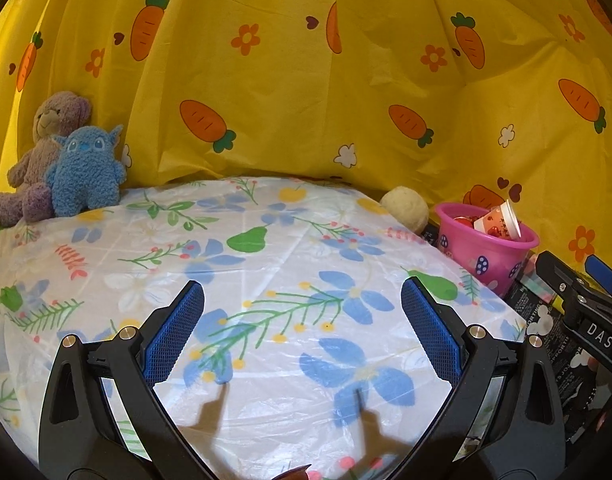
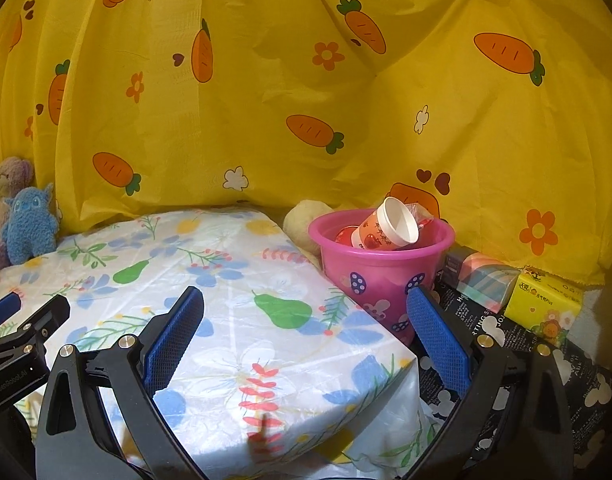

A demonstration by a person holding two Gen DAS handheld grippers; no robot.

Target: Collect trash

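Note:
A pink bucket [image 2: 379,276] stands off the table's right edge and holds a paper cup [image 2: 389,226] lying on its side, with red wrappers under it. The bucket also shows in the left wrist view [image 1: 485,254] with the cup [image 1: 499,222]. My left gripper [image 1: 302,320] is open and empty above the flower-print table cover [image 1: 266,264]. My right gripper [image 2: 306,324] is open and empty over the table's right corner, just short of the bucket. The right gripper's body shows at the right of the left wrist view [image 1: 581,300].
Two plush toys, brown [image 1: 34,160] and blue [image 1: 86,172], sit at the table's back left. A cream plush ball [image 2: 302,222] lies behind the bucket. A yellow tissue pack [image 2: 545,300] and a pastel box [image 2: 483,276] lie right of the bucket. A yellow carrot curtain [image 2: 306,80] hangs behind.

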